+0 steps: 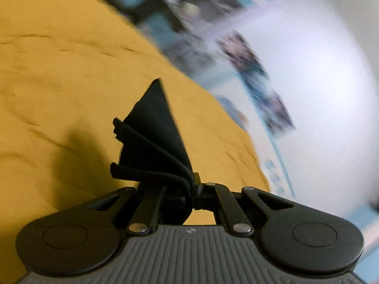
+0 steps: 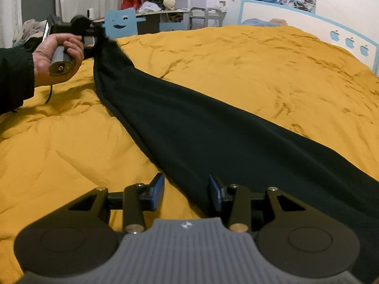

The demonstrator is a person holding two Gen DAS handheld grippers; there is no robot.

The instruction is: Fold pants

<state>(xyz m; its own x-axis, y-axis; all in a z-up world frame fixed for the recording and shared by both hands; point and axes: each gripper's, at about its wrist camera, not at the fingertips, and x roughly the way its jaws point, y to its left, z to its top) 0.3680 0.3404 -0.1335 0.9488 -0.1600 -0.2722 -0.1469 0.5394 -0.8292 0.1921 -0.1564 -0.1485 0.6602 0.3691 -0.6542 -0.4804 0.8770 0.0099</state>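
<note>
open quilt (image 2: 236, 54) around, pants (image 2: 189, 130) across

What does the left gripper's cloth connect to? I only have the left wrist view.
Observer: The pants, lying stretched across the yellow bed toward the right gripper.
Operator: Is the right gripper holding them?
Observer: No, its jaws are open, over the pants' near edge.
Operator: Is the far end lifted?
Observer: Yes, the left gripper pinches it above the bed.
</note>
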